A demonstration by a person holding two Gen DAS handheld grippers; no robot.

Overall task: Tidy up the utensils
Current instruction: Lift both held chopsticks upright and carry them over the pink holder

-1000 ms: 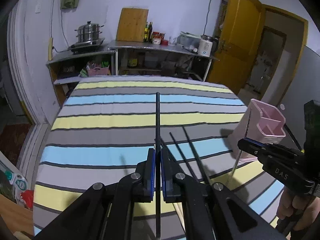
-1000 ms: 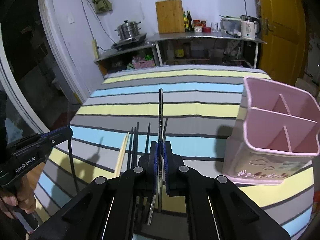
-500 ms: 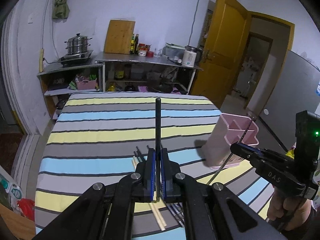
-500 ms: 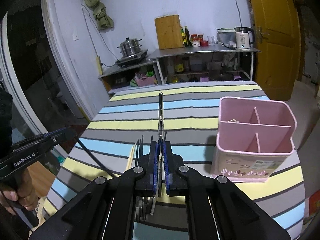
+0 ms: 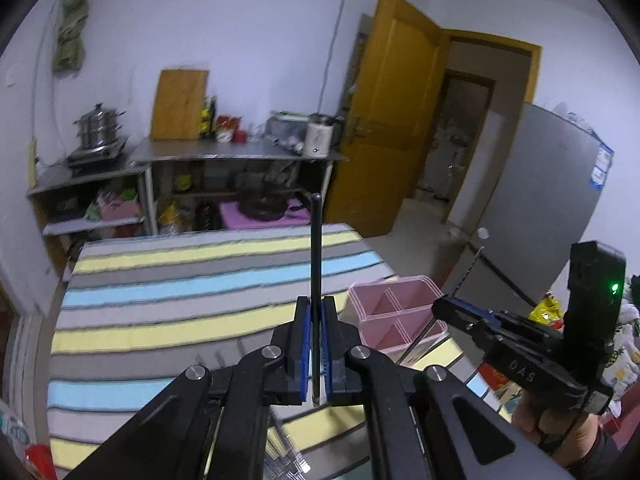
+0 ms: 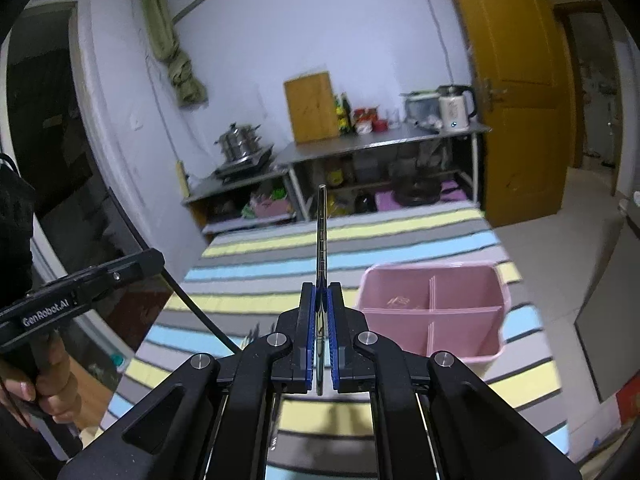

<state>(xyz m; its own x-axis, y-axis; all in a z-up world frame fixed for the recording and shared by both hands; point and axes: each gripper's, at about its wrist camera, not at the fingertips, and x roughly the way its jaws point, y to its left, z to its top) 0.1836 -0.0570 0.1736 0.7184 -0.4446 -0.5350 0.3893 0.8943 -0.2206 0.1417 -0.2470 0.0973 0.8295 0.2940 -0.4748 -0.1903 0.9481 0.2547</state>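
Both grippers have risen since a second ago, so the striped counter (image 5: 168, 320) sits lower in view with open air above it. Left gripper (image 5: 316, 344) fingers are clamped on a black chopstick (image 5: 316, 248), right gripper (image 6: 322, 336) fingers on a metal chopstick (image 6: 322, 232) (both long axes point forward), the pink holder (image 6: 432, 312) at the counter's right edge.

White walls, yellow door (image 5: 384, 112), steel shelving (image 6: 380, 140), striped tablecloth (image 5: 192, 280), pale floor (image 6: 580, 208).
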